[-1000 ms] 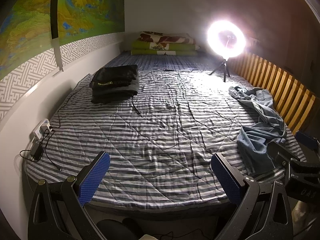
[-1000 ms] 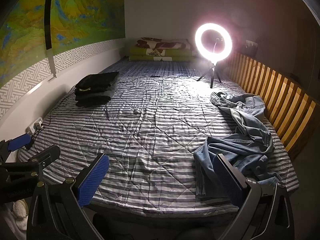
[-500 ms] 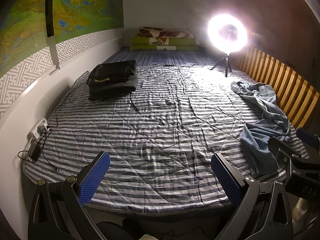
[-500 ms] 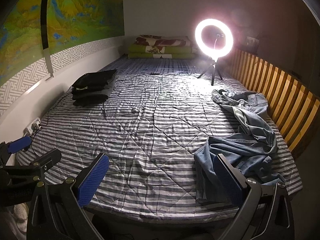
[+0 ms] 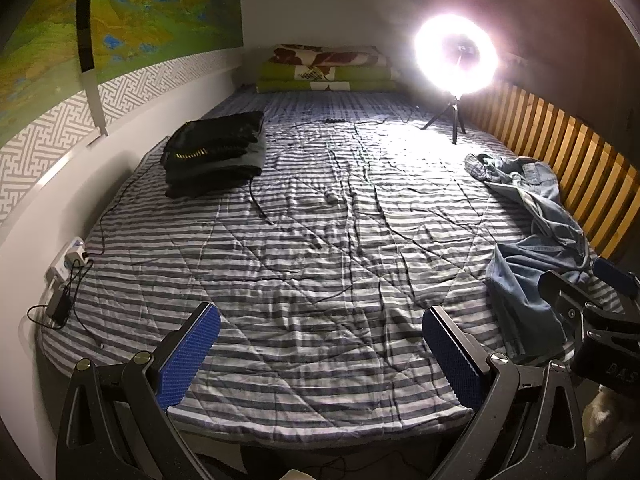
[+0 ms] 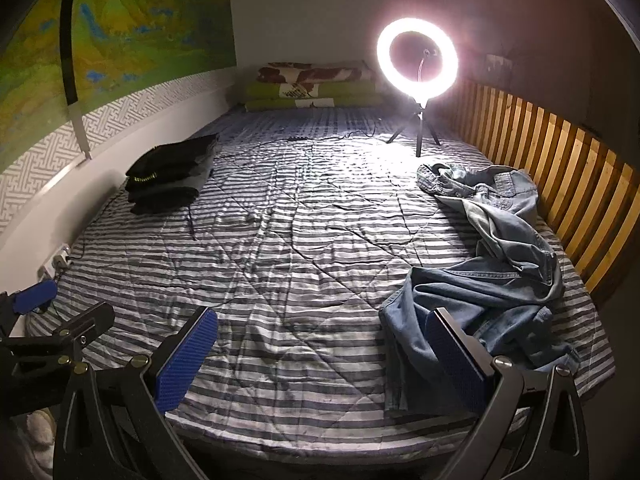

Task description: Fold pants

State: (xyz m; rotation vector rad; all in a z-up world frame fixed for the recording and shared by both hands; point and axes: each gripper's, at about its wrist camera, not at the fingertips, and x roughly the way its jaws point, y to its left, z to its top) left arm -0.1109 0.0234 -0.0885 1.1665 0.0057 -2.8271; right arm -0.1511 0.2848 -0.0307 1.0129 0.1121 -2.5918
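Observation:
A crumpled pair of light blue jeans [image 6: 492,264] lies along the right side of the striped bed [image 6: 300,248], close to the wooden slats; in the left wrist view the jeans [image 5: 536,240] sit at the far right. My right gripper [image 6: 320,354] hangs open over the bed's near edge, its right finger just in front of the jeans' nearest leg, not touching it. My left gripper [image 5: 320,354] is open above bare striped cover, well left of the jeans. Each gripper shows at the edge of the other's view.
A stack of dark folded clothes [image 5: 214,154] rests at the left by the wall. A lit ring light [image 6: 416,60] on a small tripod stands at the back right. Folded blankets [image 5: 326,68] lie at the head. Thin cables [image 5: 260,204] cross the cover; a power strip [image 5: 66,268] sits at the left edge.
Both grippers have tilted and crept slightly forward over the bed's edge; the view shows a little more of the bed. The jeans have not moved and both grippers stay open.

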